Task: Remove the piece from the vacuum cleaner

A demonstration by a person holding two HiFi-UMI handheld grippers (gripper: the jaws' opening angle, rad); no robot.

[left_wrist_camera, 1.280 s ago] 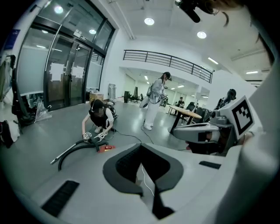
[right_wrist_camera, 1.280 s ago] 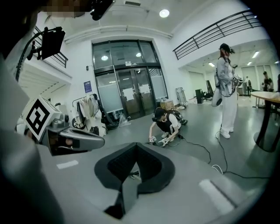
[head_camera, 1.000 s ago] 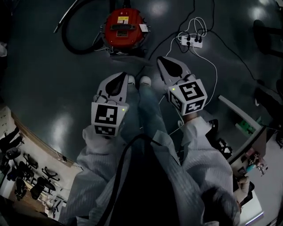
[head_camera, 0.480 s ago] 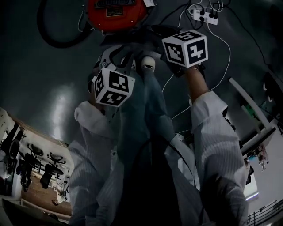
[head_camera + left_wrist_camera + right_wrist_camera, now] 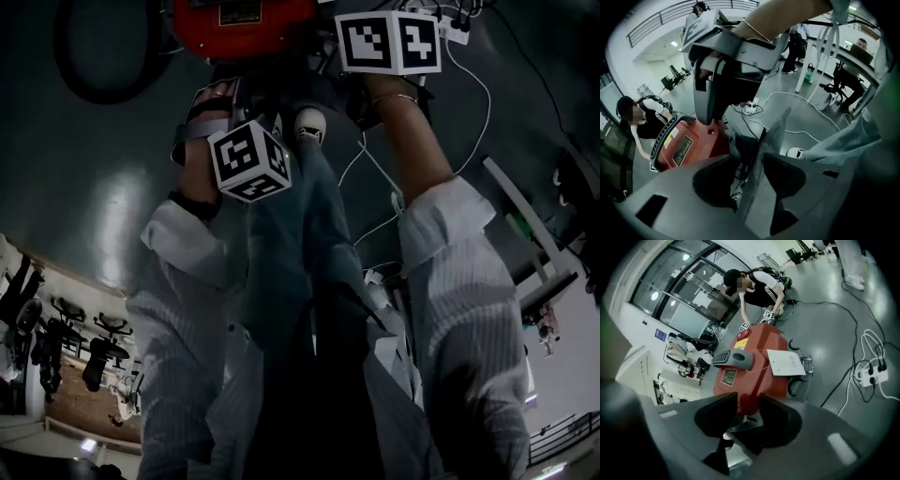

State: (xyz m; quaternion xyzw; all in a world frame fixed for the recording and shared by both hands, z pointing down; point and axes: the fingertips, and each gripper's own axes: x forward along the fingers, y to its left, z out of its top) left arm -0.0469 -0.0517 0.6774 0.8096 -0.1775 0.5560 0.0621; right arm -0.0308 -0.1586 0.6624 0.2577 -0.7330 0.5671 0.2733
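At the far left of the head view a black hose (image 5: 94, 70) loops on the floor, running toward the red vacuum cleaner (image 5: 244, 21) at the top edge. The piece to come off cannot be picked out (nothing on the machine looks loose).

The left gripper (image 5: 749, 172) has its fingers spreading apart with nothing between them. From them the vacuum cleaner (image 5: 689, 145) lies ahead and off to the left, near but not touching.

The right gripper (image 5: 747, 412) is the closer one. In the left gripper view it hangs right over the machine's near end. Its fingers are also parting and grip nothing. Their gap frames the red body (image 5: 754, 376) straight ahead, and the pads look clear of it.

The grey handle (image 5: 733, 359) lies lengthwise along the top, pointing away from those fingers, with a white sheet (image 5: 785, 363) just beside it.

Judging from this, the right gripper is better placed for the reach. Farthest right, a power strip (image 5: 872, 376) and its cables lie on the floor.
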